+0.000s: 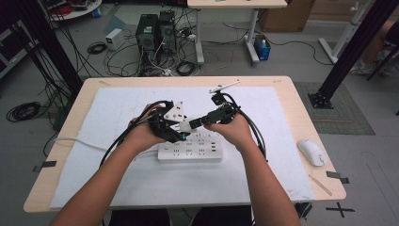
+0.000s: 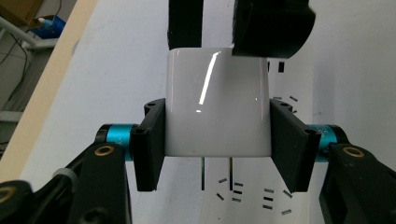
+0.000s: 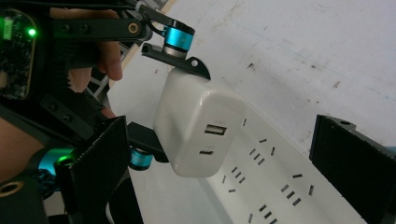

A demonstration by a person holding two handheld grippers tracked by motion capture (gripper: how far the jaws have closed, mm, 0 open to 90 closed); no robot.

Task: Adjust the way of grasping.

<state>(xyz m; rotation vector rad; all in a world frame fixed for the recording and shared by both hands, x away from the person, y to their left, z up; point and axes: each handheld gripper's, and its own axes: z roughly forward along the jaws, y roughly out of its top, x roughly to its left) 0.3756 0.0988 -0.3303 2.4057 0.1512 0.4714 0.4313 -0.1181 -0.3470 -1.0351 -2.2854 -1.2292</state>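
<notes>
Clamping a white charger (image 2: 217,102) between both jaws of the left gripper (image 2: 217,144), prongs (image 2: 203,173) pointing toward 6 o'clock, hanging above the power strip (image 2: 261,196).

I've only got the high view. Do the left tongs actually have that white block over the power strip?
Observer: Yes. In the left gripper view the left tongs are shut on the white charger, gripping two opposite sides.
Operator: Is it plugged in?
Observer: Not seated: two prongs show bare between it and the power strip.
Operator: And the right tongs?
Observer: The right tongs are wide open, with the charger between the jaws and its two ports facing that camera.
</notes>
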